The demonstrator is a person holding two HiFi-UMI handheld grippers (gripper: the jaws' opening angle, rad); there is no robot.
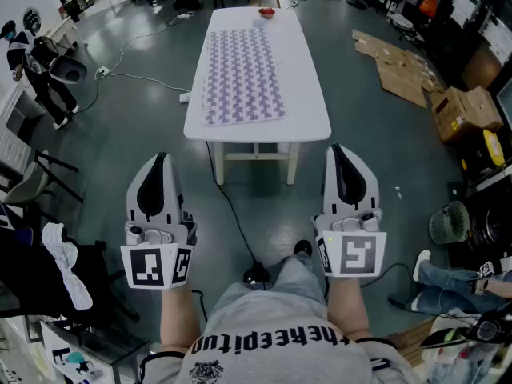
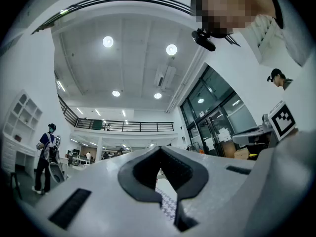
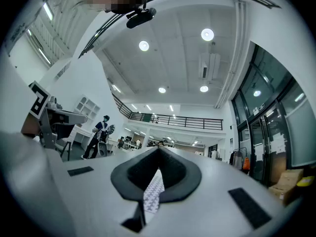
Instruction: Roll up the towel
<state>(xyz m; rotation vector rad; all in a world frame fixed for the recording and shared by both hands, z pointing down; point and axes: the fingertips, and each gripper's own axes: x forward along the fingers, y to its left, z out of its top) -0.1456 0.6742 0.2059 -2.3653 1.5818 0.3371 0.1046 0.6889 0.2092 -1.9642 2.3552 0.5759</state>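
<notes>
I hold the left gripper point(image 1: 162, 158) and right gripper point(image 1: 336, 149) side by side at the near end of the scene. Both point toward the table point(image 1: 308, 94) and are well apart from it. Each gripper view shows its own jaws closed together with nothing clamped between them. The towel point(image 1: 242, 74) lies spread flat on the table, untouched. Only the head view shows the layout: the towel covers the left and middle of the top. Its left edge runs along the table's left edge, its near edge stops just short of the near edge, and a bare strip is left on the right. A small red item point(image 1: 266, 12) sits at the far end, just beyond the towel. The gripper views tilt upward and show what the head view does not: ceiling lights point(image 2: 107, 42), a balcony railing point(image 3: 173, 120), and glass doors point(image 2: 217, 127) on the right. In them the towel appears only as a patterned sliver through the gap behind the jaw pads. The floor between me and the table is open apart from a cable point(image 1: 232, 214) running out from under it. Flattened cardboard point(image 1: 400, 66) lies on the floor to the right, well clear of the table. A person point(image 1: 40, 62) stands at far left.
</notes>
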